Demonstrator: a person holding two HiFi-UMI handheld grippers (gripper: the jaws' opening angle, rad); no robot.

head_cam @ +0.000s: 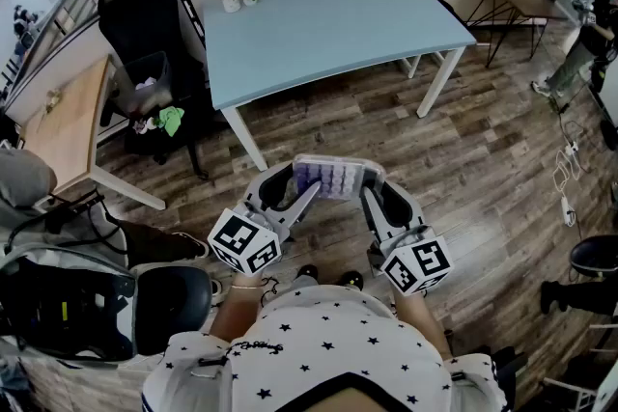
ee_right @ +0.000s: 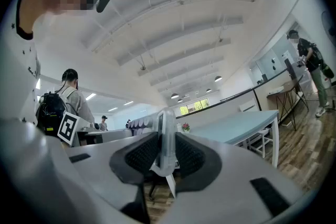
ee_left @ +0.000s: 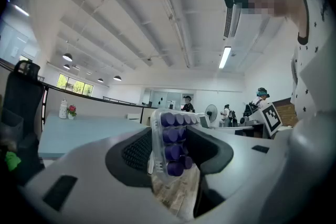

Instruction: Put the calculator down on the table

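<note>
Head view, flat clear calculator [head_cam: 333, 178], round purple keys, clamped by left hand-held gripper [head_cam: 297, 182], right hand-held gripper [head_cam: 376, 189]

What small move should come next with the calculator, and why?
Probably carry the calculator forward, kept level, until it is over the light blue table. The left tongs and the right tongs grip it by its ends, but it hangs above the wooden floor, short of the table's near edge. Releasing it here would likely drop it.
</note>
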